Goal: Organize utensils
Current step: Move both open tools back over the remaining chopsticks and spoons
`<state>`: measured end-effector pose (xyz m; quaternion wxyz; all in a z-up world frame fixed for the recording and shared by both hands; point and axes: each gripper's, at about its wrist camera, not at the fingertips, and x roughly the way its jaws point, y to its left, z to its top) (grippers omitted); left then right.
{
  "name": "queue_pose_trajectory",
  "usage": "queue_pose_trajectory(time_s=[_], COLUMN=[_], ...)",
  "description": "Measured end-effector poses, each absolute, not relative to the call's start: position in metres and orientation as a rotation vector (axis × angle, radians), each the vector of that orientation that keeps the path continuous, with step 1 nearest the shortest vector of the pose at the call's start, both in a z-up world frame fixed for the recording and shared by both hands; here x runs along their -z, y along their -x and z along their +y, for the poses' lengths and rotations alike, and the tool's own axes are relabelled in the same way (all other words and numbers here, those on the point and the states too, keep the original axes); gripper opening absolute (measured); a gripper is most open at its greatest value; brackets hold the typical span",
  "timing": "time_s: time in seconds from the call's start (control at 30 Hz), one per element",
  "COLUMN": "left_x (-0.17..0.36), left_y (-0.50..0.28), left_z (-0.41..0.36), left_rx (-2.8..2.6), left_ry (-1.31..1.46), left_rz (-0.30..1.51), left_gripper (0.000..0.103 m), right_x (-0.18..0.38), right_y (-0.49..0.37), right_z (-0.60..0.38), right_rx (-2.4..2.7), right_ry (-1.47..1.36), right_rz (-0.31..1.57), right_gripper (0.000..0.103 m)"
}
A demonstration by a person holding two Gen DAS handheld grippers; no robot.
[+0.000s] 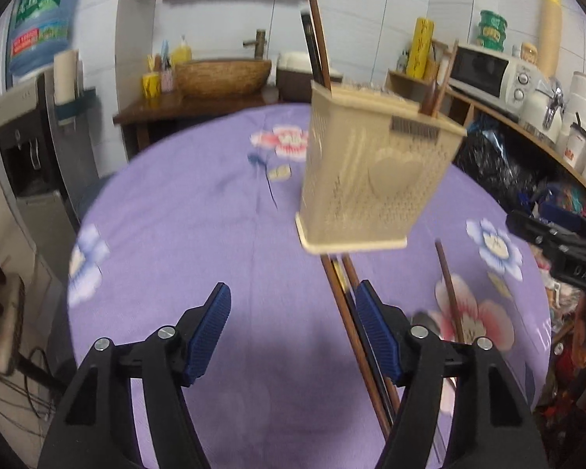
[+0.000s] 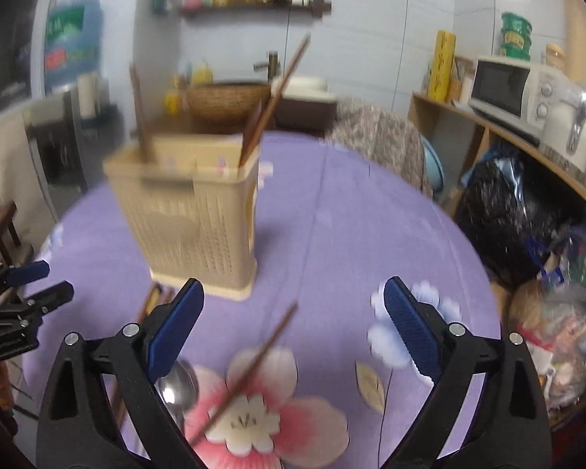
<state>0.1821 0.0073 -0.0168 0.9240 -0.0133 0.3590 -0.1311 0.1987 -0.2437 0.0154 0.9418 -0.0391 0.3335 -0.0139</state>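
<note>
Your left gripper is open and holds nothing; some chopsticks lie just by its right finger. Your right gripper is wide open and empty over one chopstick and a spoon. Come down too fast and you may knock the basket over.

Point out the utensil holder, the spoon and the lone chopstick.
utensil holder (image 2: 199,226), right wrist view, perforated front wall.
spoon (image 2: 177,389), right wrist view, bowl.
lone chopstick (image 2: 254,363), right wrist view, mid shaft.
</note>
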Motion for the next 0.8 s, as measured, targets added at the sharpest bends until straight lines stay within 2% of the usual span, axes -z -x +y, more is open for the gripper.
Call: queue_pose_trajectory(time_s=[0.33,0.8], left_x=[0.046,0.065], left_y=[-0.166,-0.153], left_z=[-0.011,-0.025], left_rx=[0.319,0.329], left_ry=[-0.023,-0.053], left_rz=[0.82,0.859], left_gripper=[0.062,0.061], right_x=[0.045,0.072], right_y=[-0.174,-0.179], right_z=[-0.248,-0.219], right_rx=[0.056,0.026], right_ry=[0.049,0.058], right_rz=[0.839,0.961], right_gripper=[0.092,0.092])
